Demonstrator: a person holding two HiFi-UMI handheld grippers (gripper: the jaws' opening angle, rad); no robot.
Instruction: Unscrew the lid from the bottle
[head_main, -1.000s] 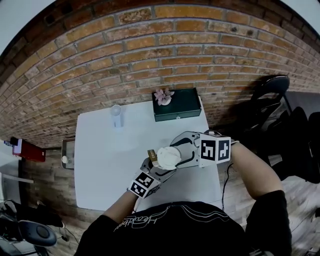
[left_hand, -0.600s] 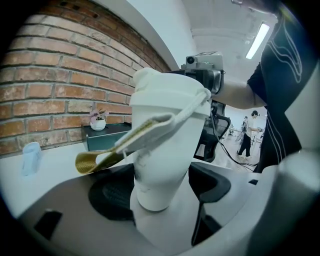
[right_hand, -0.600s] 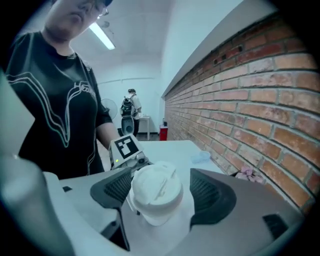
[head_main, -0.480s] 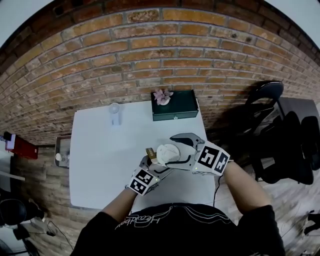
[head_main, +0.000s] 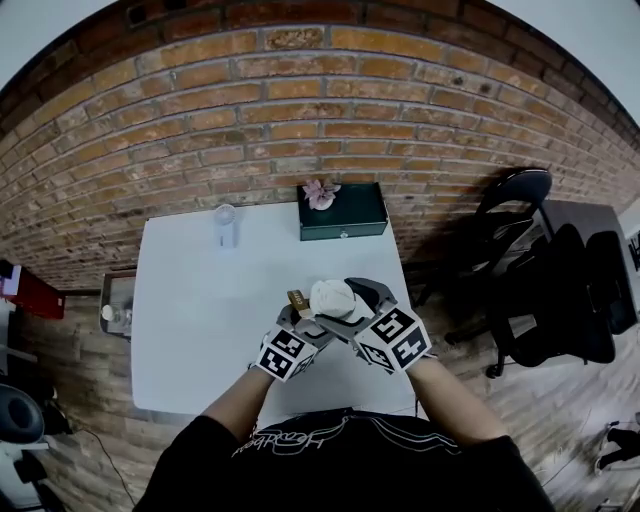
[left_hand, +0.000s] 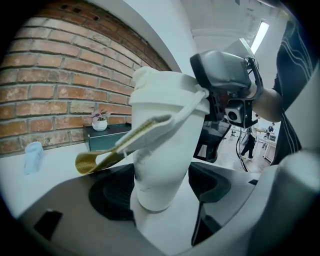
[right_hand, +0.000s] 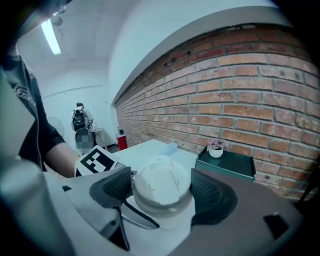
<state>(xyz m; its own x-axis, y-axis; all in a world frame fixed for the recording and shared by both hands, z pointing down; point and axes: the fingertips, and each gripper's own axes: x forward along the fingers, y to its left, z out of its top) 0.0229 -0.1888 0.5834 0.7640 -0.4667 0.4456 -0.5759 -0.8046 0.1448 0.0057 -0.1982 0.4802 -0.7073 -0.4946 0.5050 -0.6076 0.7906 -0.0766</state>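
Observation:
A white bottle (head_main: 330, 298) with a domed white lid (right_hand: 161, 187) and a gold strap tab (head_main: 297, 298) is held up over the white table (head_main: 200, 300). My left gripper (head_main: 308, 325) is shut on the bottle's lower body (left_hand: 162, 165), pads on both sides. My right gripper (head_main: 345, 305) reaches over the top, and its jaws have just been opening. The lid sits between its pads (right_hand: 212, 197), which stand close beside it without pressing. From the left gripper view the right gripper (left_hand: 225, 85) shows behind the lid (left_hand: 167, 95).
A dark green box (head_main: 345, 215) with a small pink flower pot (head_main: 320, 192) stands at the table's far edge against the brick wall. A clear cup (head_main: 225, 225) is at the far left. A black chair (head_main: 510, 210) stands right of the table.
My right gripper has rolled around the lid: its marker cube swung from the bottle's right side down toward me. The left gripper and the bottle stayed in place.

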